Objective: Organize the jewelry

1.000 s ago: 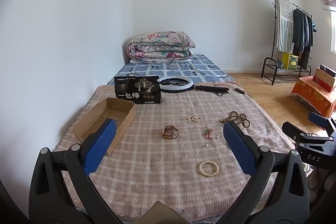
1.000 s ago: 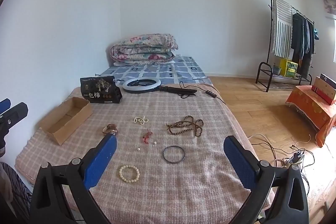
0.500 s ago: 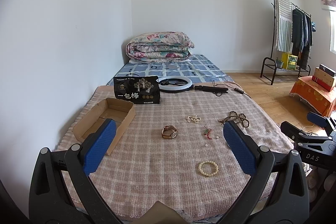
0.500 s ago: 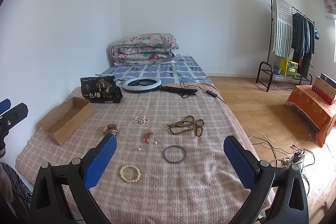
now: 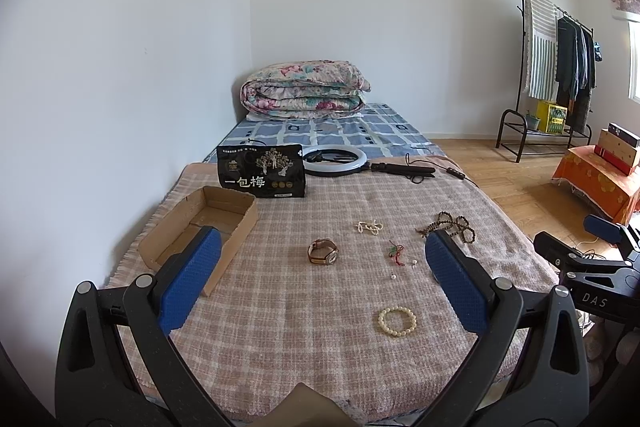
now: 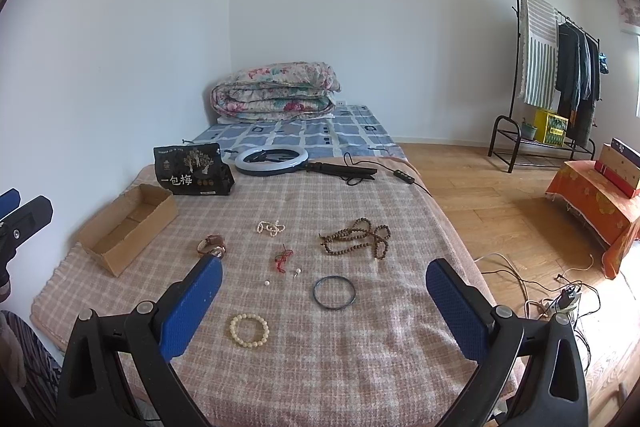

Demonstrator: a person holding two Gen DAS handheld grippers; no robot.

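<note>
Both tongs are held wide open and empty over the near edge of the checked blanket (image 6: 360, 367): the left gripper (image 5: 320, 283) and the right gripper (image 6: 322, 303). Nearest lies the cream bead bracelet (image 6: 249, 330); beyond it are the dark bangle (image 6: 334, 292), two loose pearl beads (image 6: 297, 271), the wristwatch (image 5: 323, 252) and the brown bead necklace (image 6: 356, 238), all well short of the empty cardboard box (image 6: 128, 227). The beads are judged likely to be lost in the pile, the necklace to snag.

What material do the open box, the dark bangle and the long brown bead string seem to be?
Open box: plain brown cardboard, matte, with raw cut edges. Dark bangle: smooth thin ring, perhaps metal or stone; unclear. Long brown bead string: dull brown round beads, probably wood or seed.
</note>
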